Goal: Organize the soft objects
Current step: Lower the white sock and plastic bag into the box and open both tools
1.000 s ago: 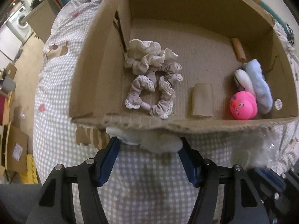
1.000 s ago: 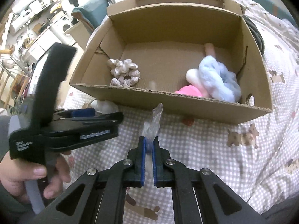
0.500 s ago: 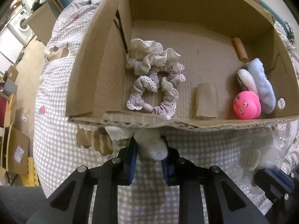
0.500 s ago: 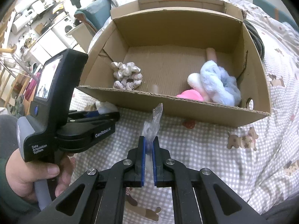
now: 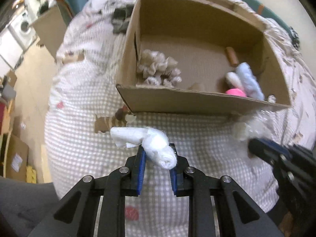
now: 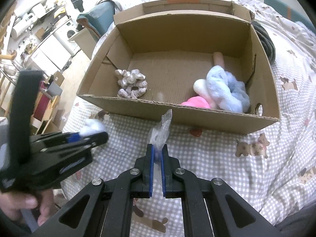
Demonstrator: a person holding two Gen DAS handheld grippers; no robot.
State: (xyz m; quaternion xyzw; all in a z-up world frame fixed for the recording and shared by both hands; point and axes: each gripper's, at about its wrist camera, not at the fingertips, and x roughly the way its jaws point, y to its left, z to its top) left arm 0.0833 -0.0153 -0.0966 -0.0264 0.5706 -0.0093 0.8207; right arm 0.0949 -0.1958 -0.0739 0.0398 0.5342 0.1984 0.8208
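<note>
Left gripper (image 5: 157,159): fingers narrowed onto a white cloth roll (image 5: 158,148), held clear of the bed (image 5: 197,138) in front of the box's near left corner. One end of the roll sticks out to the left of the fingers. In the right wrist view the same gripper (image 6: 86,136) shows at the left edge with the white cloth (image 6: 92,127) at its tip; a hand (image 6: 25,207) grips its handle at lower left.

Cardboard box (image 6: 197,116): open top, sits on the checked bed cover, far of both grippers. Contents, left to right:
- two beige lace scrunchies (image 6: 132,85), near left part of the box floor, touching each other;
- a pink toy (image 6: 195,102) against the near wall, right of centre;
- a white fluffy piece (image 6: 201,87) touching the pink toy;
- a pale blue fluffy scrunchie (image 6: 227,90), just right of the white piece and leaning on it;
- a brown tube (image 6: 218,58) lying behind the blue one, towards the far wall.

Right gripper (image 6: 157,154): fingers nearly closed on a small clear plastic bag (image 6: 162,130); the bag stands up out of the fingers, its top edge just short of the box's near wall. Bag contents cannot be made out. In the left wrist view this gripper (image 5: 254,148) enters at the right edge, blurred.
</note>
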